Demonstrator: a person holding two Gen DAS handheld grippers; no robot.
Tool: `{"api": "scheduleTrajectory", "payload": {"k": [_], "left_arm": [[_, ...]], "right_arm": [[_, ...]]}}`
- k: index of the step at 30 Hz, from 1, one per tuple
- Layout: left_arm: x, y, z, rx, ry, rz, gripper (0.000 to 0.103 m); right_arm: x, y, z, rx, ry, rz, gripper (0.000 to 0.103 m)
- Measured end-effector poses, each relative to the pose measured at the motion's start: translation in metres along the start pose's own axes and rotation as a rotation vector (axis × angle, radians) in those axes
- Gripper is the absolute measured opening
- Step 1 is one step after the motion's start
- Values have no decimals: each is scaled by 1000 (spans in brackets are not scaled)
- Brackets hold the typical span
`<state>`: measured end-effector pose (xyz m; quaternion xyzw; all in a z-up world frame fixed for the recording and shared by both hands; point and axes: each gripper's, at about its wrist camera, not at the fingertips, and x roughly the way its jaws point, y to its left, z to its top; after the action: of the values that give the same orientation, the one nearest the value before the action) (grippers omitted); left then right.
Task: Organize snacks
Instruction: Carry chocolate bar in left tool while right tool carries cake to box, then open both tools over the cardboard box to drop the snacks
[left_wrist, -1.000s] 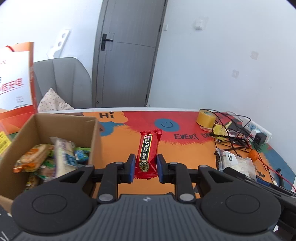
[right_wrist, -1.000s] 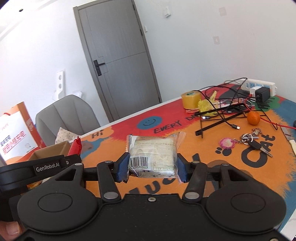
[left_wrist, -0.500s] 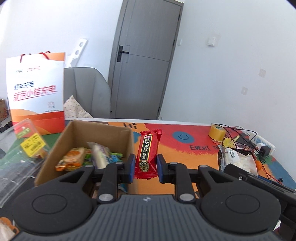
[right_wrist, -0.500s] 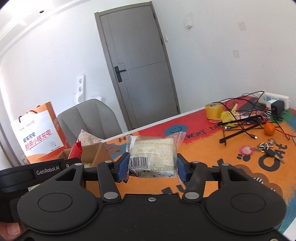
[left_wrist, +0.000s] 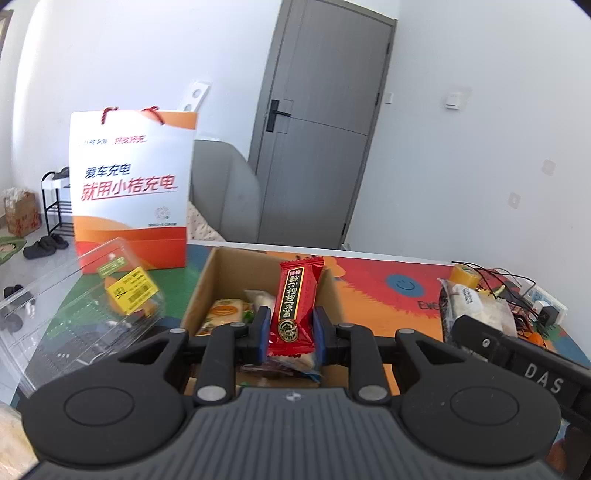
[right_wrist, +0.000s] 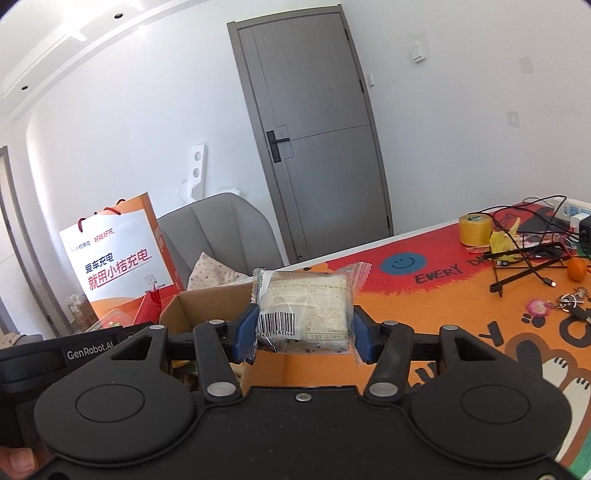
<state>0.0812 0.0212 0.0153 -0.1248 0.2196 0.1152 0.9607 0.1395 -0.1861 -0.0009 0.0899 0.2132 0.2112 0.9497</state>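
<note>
The left tongs (left_wrist: 290, 334) clamp a red snack bar (left_wrist: 295, 301) at frame centre, over the cardboard box (left_wrist: 218, 273). The right tongs (right_wrist: 303, 338) clamp a clear-wrapped cake (right_wrist: 306, 306), centre frame, beside the box (right_wrist: 207, 299).

Red snack bar (left_wrist: 293, 302), brown cardboard box (left_wrist: 207, 280), orange-and-white bag (left_wrist: 129, 188)

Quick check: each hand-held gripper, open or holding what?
Left hand-held gripper: shut on red foil-wrapped snack bar.
Right hand-held gripper: shut on clear-wrapped pale cake.
</note>
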Motion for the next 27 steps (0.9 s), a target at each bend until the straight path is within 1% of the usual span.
{"api": "scheduleTrajectory", "payload": {"k": [7,13,14,19,22,23,25,27], "left_arm": [[11,26,0,-53,8,22,23],[30,46,-1,-91,43,13,23],[31,48,-2,-99,48,22,27],[30,66,-3,-133,39,47,31],[24,78,-1,-148,35,73,37],[22,82,0,-157,35,75,40],[20,90,1,-167,36,83,42],[19,96,2,-173,39,90,47]], "right_arm": [[10,23,1,-43,9,11,53],[26,43,-1,-72,24,30,53],[29,47,-1,-76,27,33,53],[41,65,-1,-101,42,54,53],[48,76,-2,-112,54,67,53],[50,80,-2,-115,58,73,53],[53,87,-2,-122,61,84,53],[55,93,-2,-126,64,92,53]]}}
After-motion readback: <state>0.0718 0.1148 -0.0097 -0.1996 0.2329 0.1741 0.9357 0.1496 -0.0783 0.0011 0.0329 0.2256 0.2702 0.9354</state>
